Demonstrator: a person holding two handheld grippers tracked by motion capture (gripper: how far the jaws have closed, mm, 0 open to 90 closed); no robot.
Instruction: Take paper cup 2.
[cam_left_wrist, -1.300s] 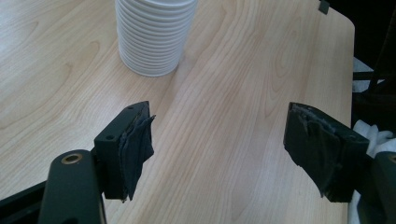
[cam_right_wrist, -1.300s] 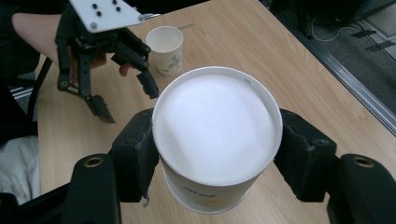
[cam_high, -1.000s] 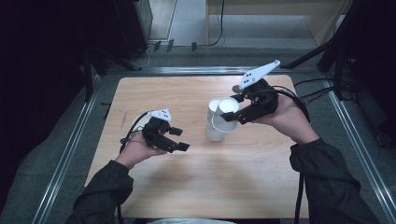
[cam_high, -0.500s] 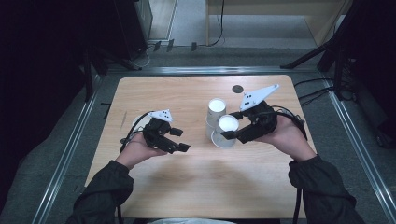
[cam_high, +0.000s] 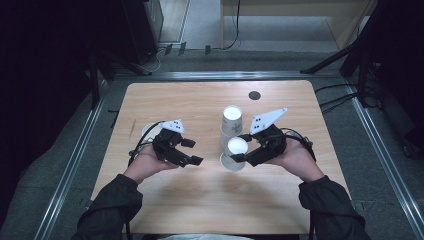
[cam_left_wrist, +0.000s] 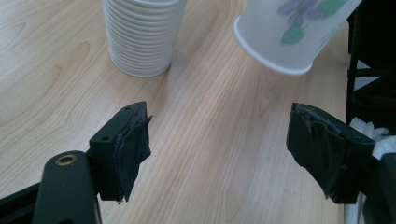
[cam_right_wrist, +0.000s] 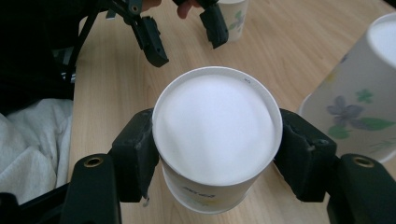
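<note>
From above we see our right tongs (cam_high: 239, 150) clamping an upturned paper cup (cam_high: 236, 152) just in front of the cup stack (cam_high: 231, 125), left tongs (cam_high: 192, 151) wide nearby; the left gripper view shows its rim tilted off the tabletop (cam_left_wrist: 224, 154); the right shows both jaws pressing its sides.

In the left gripper view the stack of cups (cam_left_wrist: 142, 35) is cut off by the top edge at twelve o'clock, and the tilted cup (cam_left_wrist: 294, 32) runs out of frame at one o'clock. In the right gripper view the flowered cup (cam_right_wrist: 359, 93) is cropped at three o'clock, and the held cup (cam_right_wrist: 217, 140) hides its own lower wall. In the high view, the left gripper (cam_high: 187, 150) covers most of a cup (cam_high: 146, 131) at its ten o'clock.
</note>
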